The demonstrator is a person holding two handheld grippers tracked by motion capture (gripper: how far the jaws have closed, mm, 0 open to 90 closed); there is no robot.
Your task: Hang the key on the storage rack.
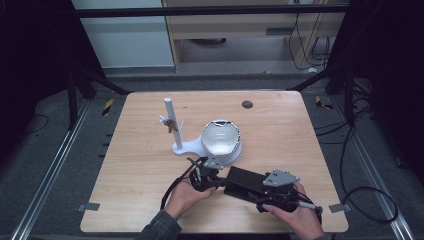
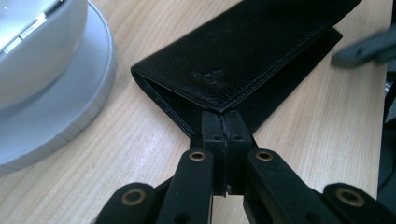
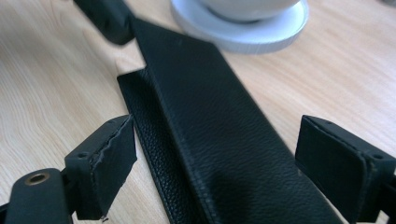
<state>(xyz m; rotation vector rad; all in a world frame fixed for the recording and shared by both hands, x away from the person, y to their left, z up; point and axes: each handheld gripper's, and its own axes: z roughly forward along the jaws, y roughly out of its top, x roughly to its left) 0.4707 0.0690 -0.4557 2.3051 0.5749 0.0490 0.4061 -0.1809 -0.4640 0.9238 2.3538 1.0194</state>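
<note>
A long black leather wallet (image 1: 245, 181) lies near the table's front edge, and its upper flap (image 2: 243, 51) is lifted a little off the lower one. My left gripper (image 2: 225, 123) is shut on the corner of that upper flap, at the wallet's left end (image 1: 220, 184). My right gripper (image 3: 219, 140) stands open at the wallet's right end (image 1: 259, 195). The raised flap (image 3: 210, 135) runs between its pads, and neither pad touches it. A hand holds each gripper from the bottom edge.
Just behind the wallet stands a white round bowl-like shell (image 1: 221, 137) on a flat white base (image 2: 70, 107) with an upright post (image 1: 170, 117). A small dark disc (image 1: 247, 104) lies near the table's far edge. Tape marks (image 1: 89, 206) sit at the front corners.
</note>
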